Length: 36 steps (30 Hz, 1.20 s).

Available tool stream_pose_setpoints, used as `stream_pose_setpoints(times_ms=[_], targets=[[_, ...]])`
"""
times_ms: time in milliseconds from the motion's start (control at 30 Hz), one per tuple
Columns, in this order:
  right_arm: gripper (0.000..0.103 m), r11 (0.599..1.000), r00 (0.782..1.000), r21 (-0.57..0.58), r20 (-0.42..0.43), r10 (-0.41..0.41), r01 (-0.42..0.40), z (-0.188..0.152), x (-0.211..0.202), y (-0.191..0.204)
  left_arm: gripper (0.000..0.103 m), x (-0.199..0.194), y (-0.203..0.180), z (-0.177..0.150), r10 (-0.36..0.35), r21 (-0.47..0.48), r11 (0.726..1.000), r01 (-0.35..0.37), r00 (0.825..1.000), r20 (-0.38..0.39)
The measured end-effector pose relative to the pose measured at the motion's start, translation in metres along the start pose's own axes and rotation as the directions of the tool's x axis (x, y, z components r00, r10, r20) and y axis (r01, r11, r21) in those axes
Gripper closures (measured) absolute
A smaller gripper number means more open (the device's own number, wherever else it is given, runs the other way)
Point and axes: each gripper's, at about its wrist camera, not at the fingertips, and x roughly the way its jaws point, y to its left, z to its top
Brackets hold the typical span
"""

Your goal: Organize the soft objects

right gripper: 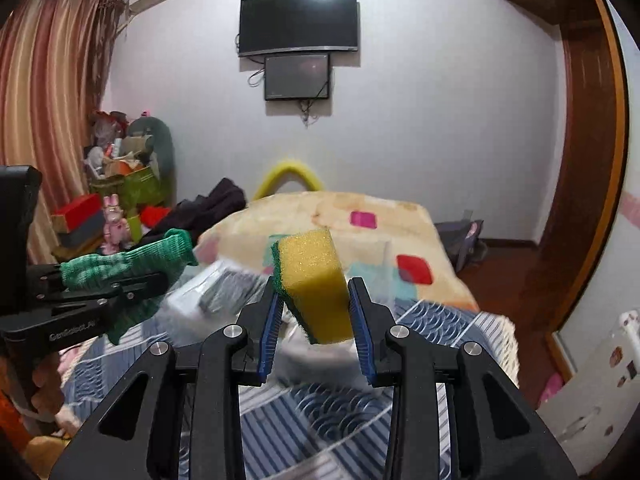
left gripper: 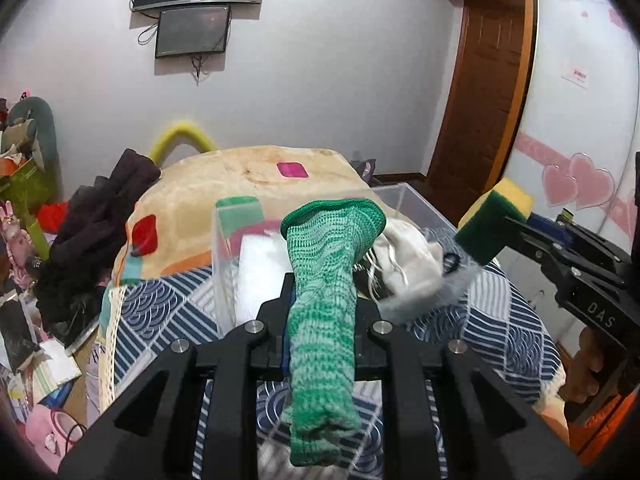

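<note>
My left gripper (left gripper: 322, 296) is shut on a green knitted glove (left gripper: 324, 300), which hangs through the jaws with its cuff up, above a clear plastic box (left gripper: 224, 280). The glove also shows in the right wrist view (right gripper: 132, 268), held by the left gripper (right gripper: 160, 280). My right gripper (right gripper: 314, 312) is shut on a yellow and green sponge (right gripper: 312, 280), held tilted over the bed. In the left wrist view the sponge (left gripper: 494, 220) and right gripper (left gripper: 510, 226) are at the right, beside the box. A white and grey fluffy item (left gripper: 412, 268) lies in the box.
The box stands on a bed with a blue patterned cover (left gripper: 500, 320) and a beige blanket (left gripper: 240, 176). Dark clothes (left gripper: 100, 220) lie at the left. Cluttered toys and boxes (right gripper: 120, 184) fill the left corner. A wooden door (left gripper: 488, 80) is at the right.
</note>
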Motion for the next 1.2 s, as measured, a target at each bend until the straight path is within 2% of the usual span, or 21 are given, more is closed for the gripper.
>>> stream_pose_setpoints(times_ms=[167,367,433,567,633,700,767,833,933,1067,1200], targets=[[0.073,0.999,0.999,-0.025,-0.023,-0.032,0.032,0.002,0.023,0.002,0.085,0.022,0.005,0.011,0.015,0.001,1.000,-0.015,1.000,-0.009],[0.073,1.000,0.990,-0.013,-0.137,-0.014,0.012,-0.016,0.061,0.004,0.084,0.066,0.019,0.012,0.013,-0.022,1.000,-0.015,0.998,-0.063],[0.072,1.000,0.985,-0.022,-0.172,0.001,-0.005,-0.024,0.071,0.008,0.081,0.079,0.026,0.011,-0.003,-0.054,0.999,-0.002,0.996,-0.090],[0.069,0.999,0.981,-0.044,-0.192,0.001,-0.009,-0.027,0.069,0.009,0.065,0.084,0.029,0.007,-0.043,-0.075,0.997,0.035,0.994,-0.099],[0.059,0.999,0.980,-0.024,-0.196,0.034,-0.040,-0.025,0.063,0.006,0.060,0.084,0.026,0.004,-0.031,-0.051,0.998,0.026,0.994,-0.105],[0.051,0.999,0.981,-0.005,-0.186,0.049,-0.051,-0.022,0.054,0.004,0.054,0.081,0.023,0.001,-0.016,-0.033,0.999,0.013,0.994,-0.106],[0.051,0.999,0.984,-0.008,-0.170,0.047,-0.049,-0.019,0.047,0.002,0.048,0.075,0.022,0.000,-0.024,-0.042,0.999,0.020,0.994,-0.104],[0.050,0.999,0.988,-0.014,-0.151,0.040,-0.043,-0.016,0.037,0.002,0.047,0.069,0.022,0.000,-0.033,-0.054,0.998,0.028,0.995,-0.095],[0.048,0.999,0.994,-0.021,-0.104,0.047,-0.049,-0.009,0.017,0.003,0.046,0.053,0.018,0.002,-0.020,-0.036,0.999,0.018,0.998,-0.062],[0.044,0.998,0.998,-0.036,-0.046,0.054,-0.055,-0.004,-0.004,0.006,0.036,0.026,0.013,0.006,-0.008,-0.009,1.000,0.008,1.000,-0.011],[0.039,0.996,0.997,-0.048,0.017,0.073,-0.072,-0.001,-0.029,0.010,0.034,-0.007,0.005,0.006,0.016,0.015,1.000,-0.017,0.998,0.061]])
